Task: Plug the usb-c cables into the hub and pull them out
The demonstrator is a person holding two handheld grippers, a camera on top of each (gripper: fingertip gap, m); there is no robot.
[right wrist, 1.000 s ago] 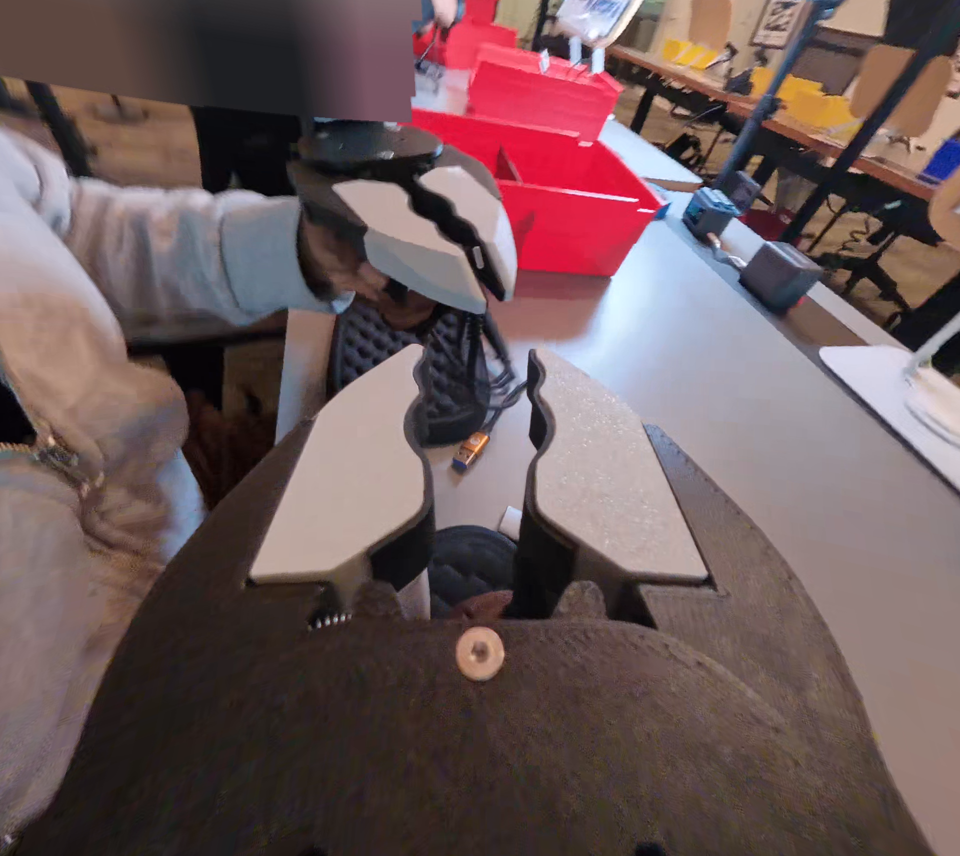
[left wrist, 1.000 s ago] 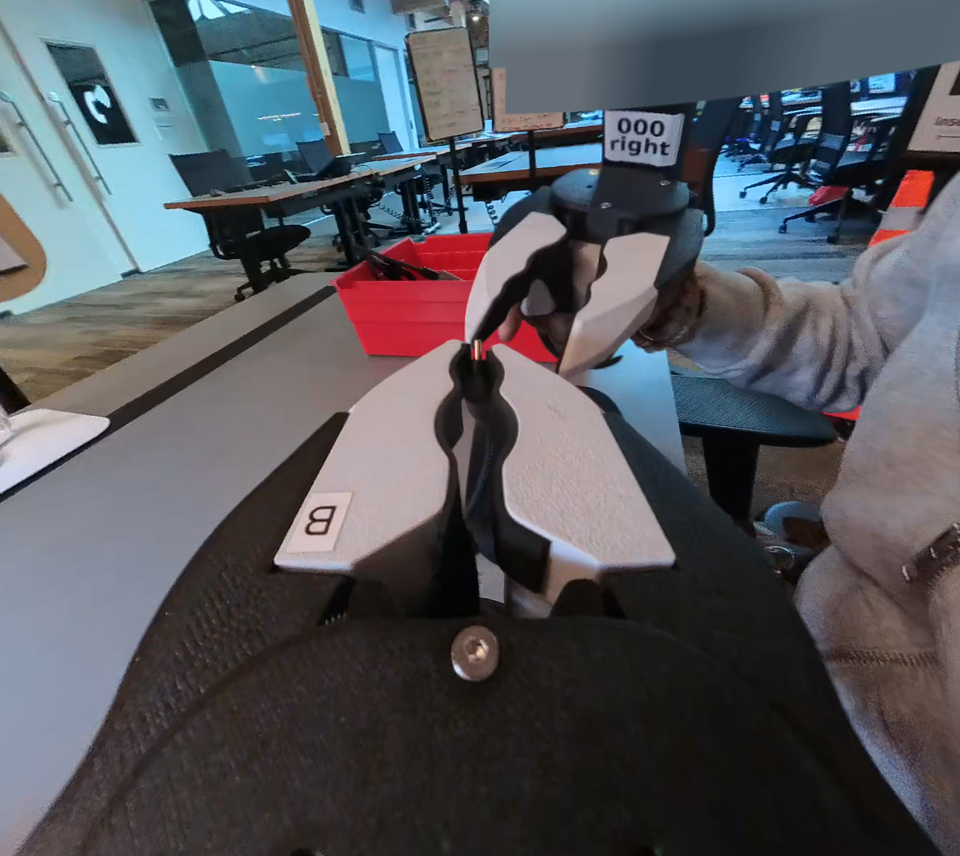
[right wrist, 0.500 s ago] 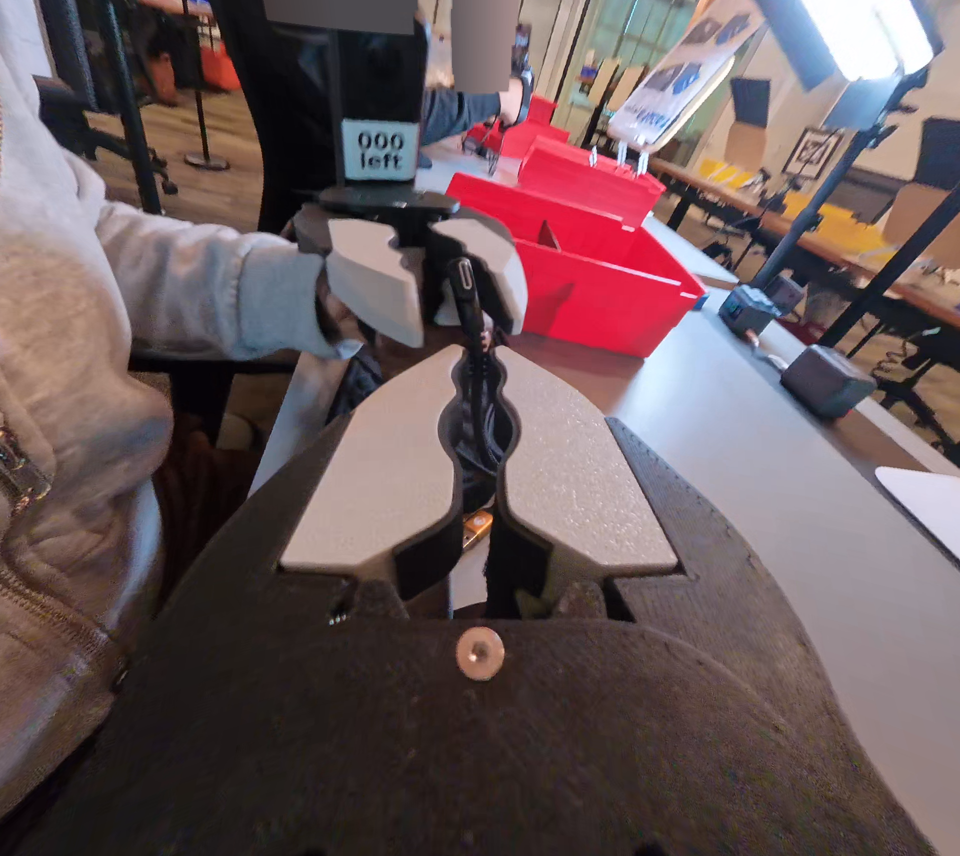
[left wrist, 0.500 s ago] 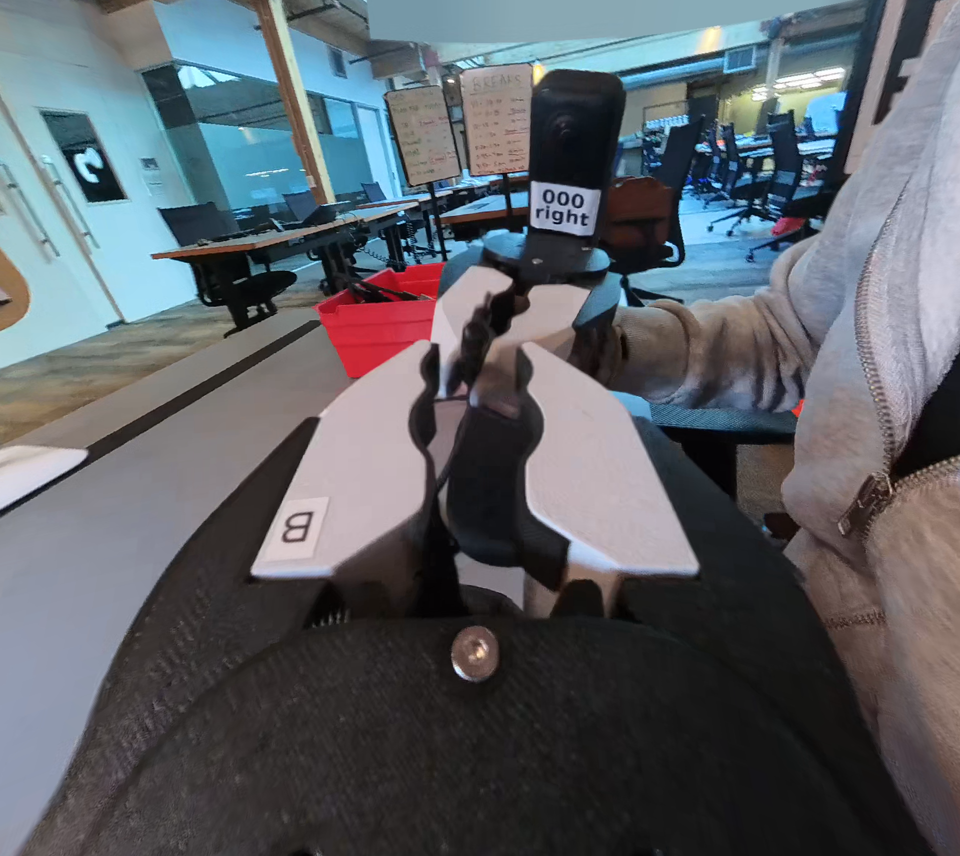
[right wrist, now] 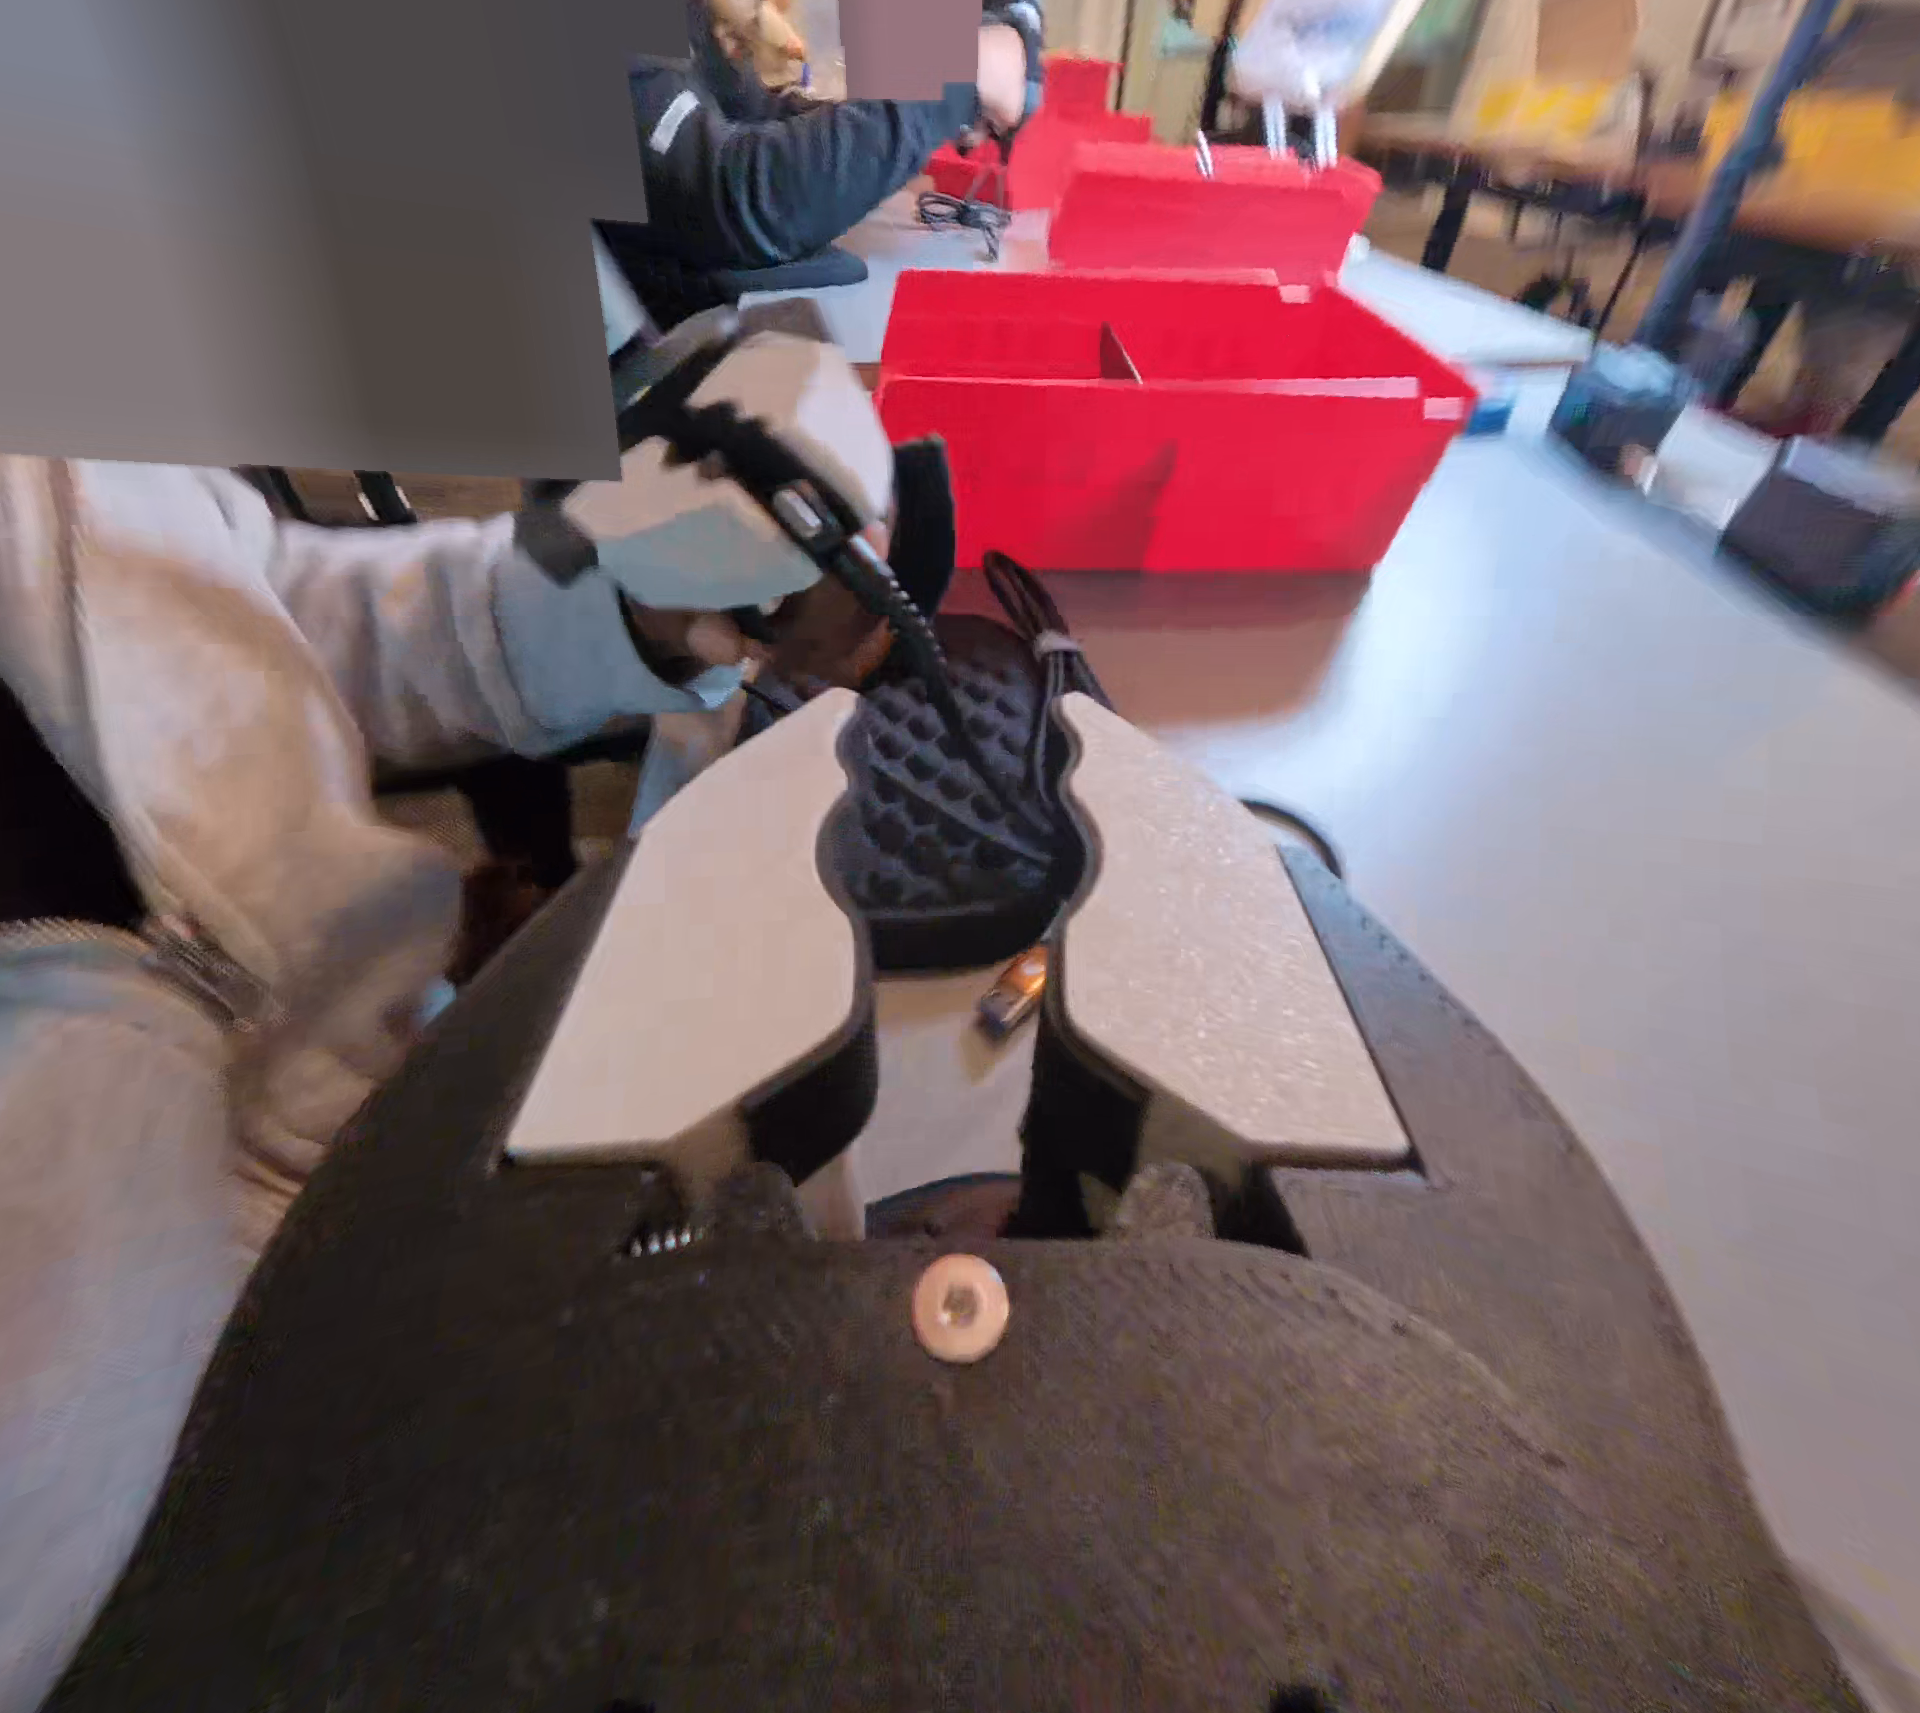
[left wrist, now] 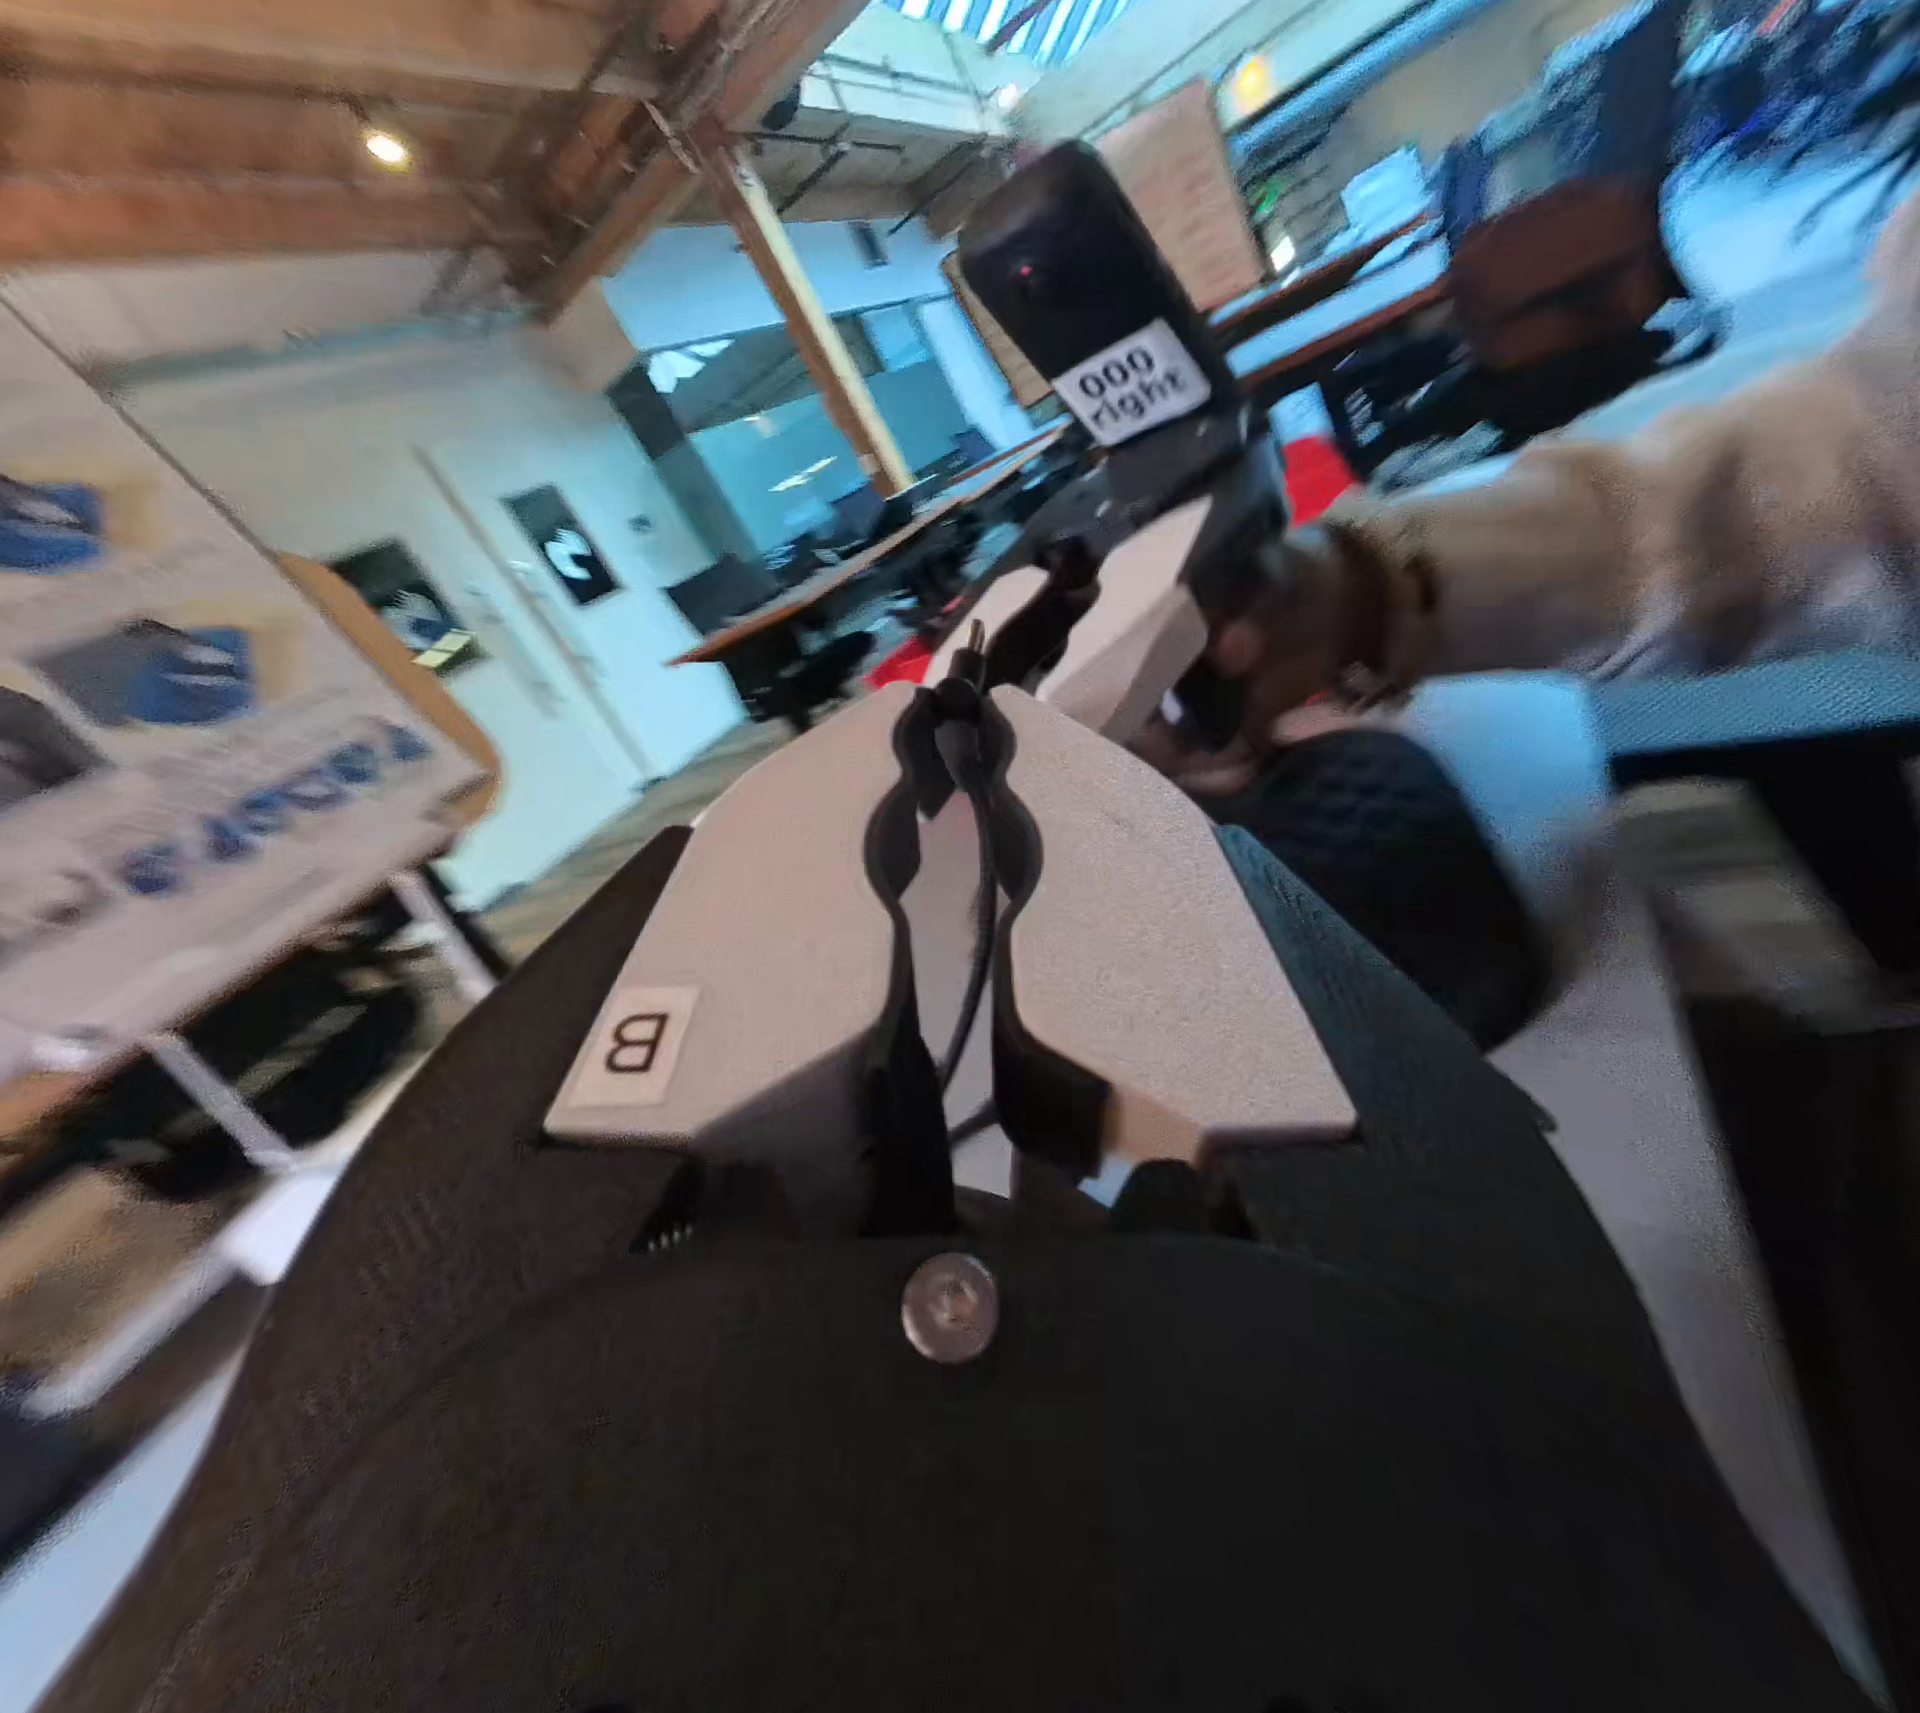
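Note:
My left gripper [left wrist: 956,702] is shut on a black usb-c cable [left wrist: 982,884], and the plug tip [left wrist: 975,637] sticks out past the fingertips. The right wrist view shows that gripper [right wrist: 831,520] up left, pinching the plug [right wrist: 800,510], with the cable [right wrist: 920,645] running down from it. My right gripper [right wrist: 961,707] is open and empty; it also shows in the left wrist view [left wrist: 1049,614], just beyond the plug. Below its gap lie a black quilted pouch [right wrist: 956,822] and a small orange connector [right wrist: 1013,998]. I cannot pick out a hub.
A red divided bin [right wrist: 1143,479] stands on the grey table [right wrist: 1558,832] behind the pouch, with more red bins farther back. Dark grey boxes [right wrist: 1829,520] sit at the right edge. A tied cable bundle [right wrist: 1044,624] lies by the pouch. A person in a dark top [right wrist: 790,167] sits farther along.
My right gripper, shut on the cable half a second ago, has opened and let go. My left gripper has tilted and swung away, still holding the plug. Both views are motion-blurred.

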